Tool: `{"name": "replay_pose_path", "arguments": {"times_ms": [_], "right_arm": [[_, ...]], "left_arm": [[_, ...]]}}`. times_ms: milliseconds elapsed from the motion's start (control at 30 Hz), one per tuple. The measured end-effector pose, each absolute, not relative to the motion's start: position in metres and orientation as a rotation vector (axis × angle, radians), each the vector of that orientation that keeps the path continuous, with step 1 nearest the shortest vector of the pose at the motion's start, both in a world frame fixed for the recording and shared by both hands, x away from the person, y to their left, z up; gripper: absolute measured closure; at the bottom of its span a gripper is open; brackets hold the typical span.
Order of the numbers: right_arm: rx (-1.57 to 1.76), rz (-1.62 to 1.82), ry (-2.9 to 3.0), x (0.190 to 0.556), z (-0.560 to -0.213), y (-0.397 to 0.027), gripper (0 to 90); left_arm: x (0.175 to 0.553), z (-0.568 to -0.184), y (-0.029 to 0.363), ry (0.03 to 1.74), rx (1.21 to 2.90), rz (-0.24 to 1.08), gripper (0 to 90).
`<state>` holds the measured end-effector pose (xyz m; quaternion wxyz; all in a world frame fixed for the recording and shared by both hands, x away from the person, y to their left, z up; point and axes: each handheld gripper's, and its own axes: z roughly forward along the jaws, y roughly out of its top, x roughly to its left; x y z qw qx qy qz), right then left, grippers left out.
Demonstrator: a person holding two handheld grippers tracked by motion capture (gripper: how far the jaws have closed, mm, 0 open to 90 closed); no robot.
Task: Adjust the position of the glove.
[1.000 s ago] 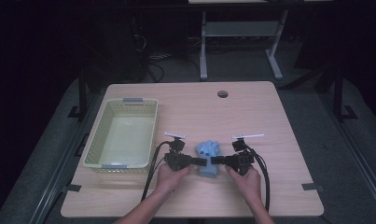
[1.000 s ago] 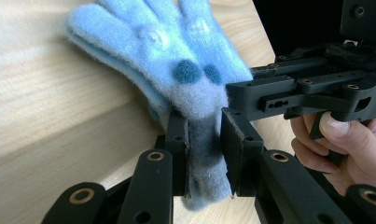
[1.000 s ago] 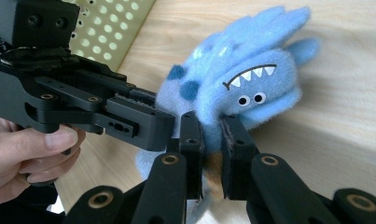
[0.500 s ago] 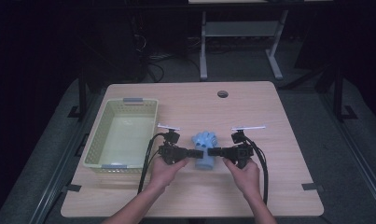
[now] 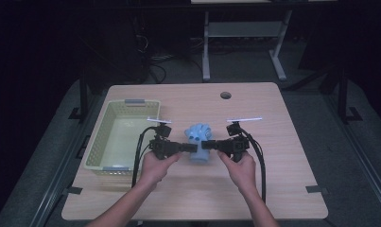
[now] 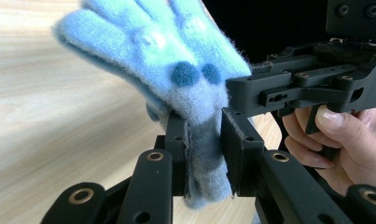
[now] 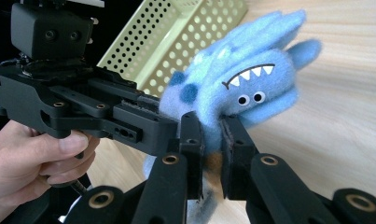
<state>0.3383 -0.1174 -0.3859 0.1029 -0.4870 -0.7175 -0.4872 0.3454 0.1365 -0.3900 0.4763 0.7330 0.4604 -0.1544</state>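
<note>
My left gripper (image 6: 204,149) and right gripper (image 7: 212,154) both pinch the glove's (image 5: 198,142) cuff near the table's (image 5: 292,189) middle; soft, light, floppy, so cuff holds suit.

A fuzzy blue monster glove (image 5: 199,142) with white teeth and googly eyes was held up, fingers raised. It sat just right of the pale green basket (image 5: 116,163).

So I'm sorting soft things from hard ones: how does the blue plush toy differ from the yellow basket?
The blue plush toy is fuzzy and solid-surfaced; the yellow basket is rigid-looking with perforated walls. The toy is pinched between the left gripper and right gripper; the basket sits untouched, with nothing in it. The toy is far smaller than the basket. Both are over the same wooden table.
</note>
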Motion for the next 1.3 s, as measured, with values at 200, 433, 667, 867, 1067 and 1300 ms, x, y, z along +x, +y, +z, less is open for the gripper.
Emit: {"name": "replay_pose_path", "arguments": {"times_ms": [200, 433, 667, 867, 1067, 1300], "right_arm": [[-1.410, -1.458, -2.122, 0.343, -0.378, -0.108, 80.9], [-1.381, -1.466, -2.125, 0.347, -0.370, -0.094, 80.9], [-1.351, -1.473, -2.130, 0.351, -0.363, -0.080, 80.9], [-1.326, -1.468, -2.149, 0.355, -0.356, -0.068, 80.9], [-1.298, -1.468, -2.154, 0.360, -0.352, -0.053, 80.9], [-1.264, -1.462, -2.166, 0.368, -0.350, -0.032, 81.0]], "left_arm": [[0.345, -0.382, 0.148, 1.116, 1.777, -0.358, 72.3], [0.345, -0.374, 0.163, 1.110, 1.773, -0.331, 72.4], [0.345, -0.367, 0.177, 1.129, 1.747, -0.328, 72.2], [0.344, -0.362, 0.188, 1.135, 1.745, -0.308, 72.1], [0.345, -0.359, 0.203, 1.143, 1.742, -0.292, 72.1], [0.347, -0.355, 0.224, 1.143, 1.737, -0.262, 72.1]]}}
